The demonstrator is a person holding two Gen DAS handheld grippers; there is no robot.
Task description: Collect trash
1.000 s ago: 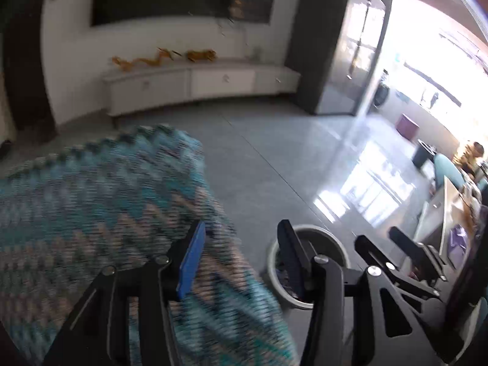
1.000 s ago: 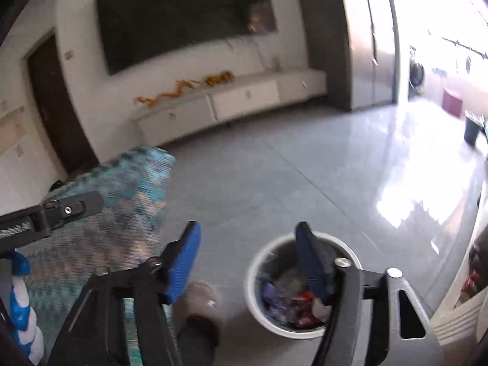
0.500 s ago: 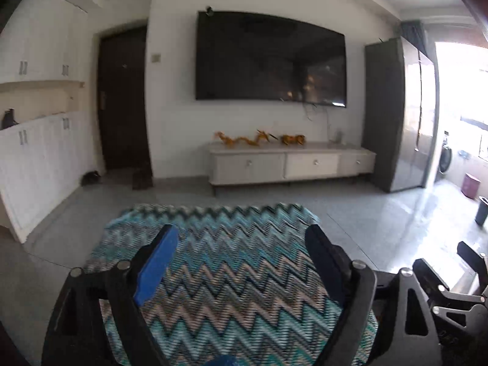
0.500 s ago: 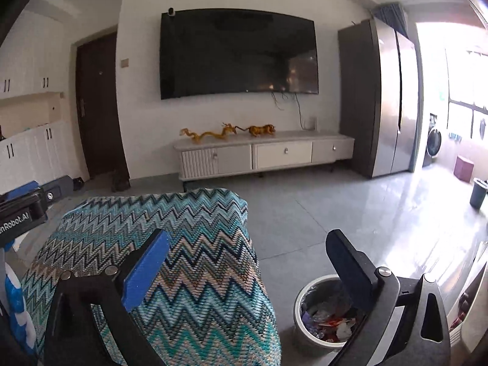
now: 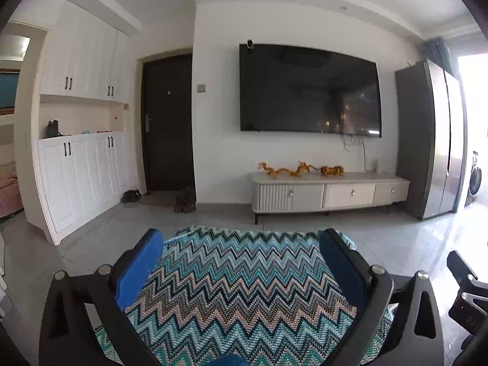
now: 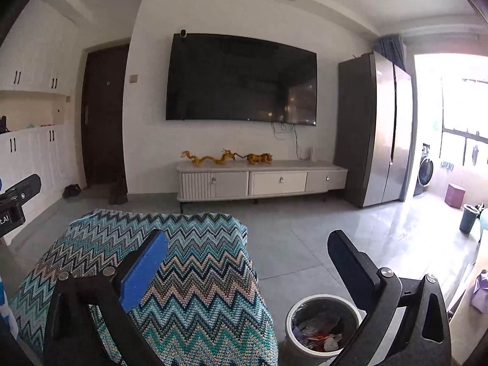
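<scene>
A white round trash bin (image 6: 292, 329) stands on the floor right of the table, holding several wrappers (image 6: 320, 332). My right gripper (image 6: 247, 247) is open and empty, raised above the table's right edge and the bin. My left gripper (image 5: 241, 244) is open and empty, raised above the table covered by a zigzag teal cloth (image 5: 241, 289). The cloth also shows in the right wrist view (image 6: 189, 274). No trash shows on the cloth. Part of the right gripper's body (image 5: 466, 292) shows at the lower right of the left wrist view.
A TV (image 5: 308, 91) hangs over a low white cabinet (image 5: 329, 192) on the far wall. A dark door (image 5: 167, 122) and white cupboards (image 5: 79, 164) are at left. A grey fridge (image 6: 375, 128) and a dark bin (image 6: 468, 218) are at right.
Both grippers have tilted up from looking down at the bin and floor to facing the far wall. Both jaws have opened wider.
</scene>
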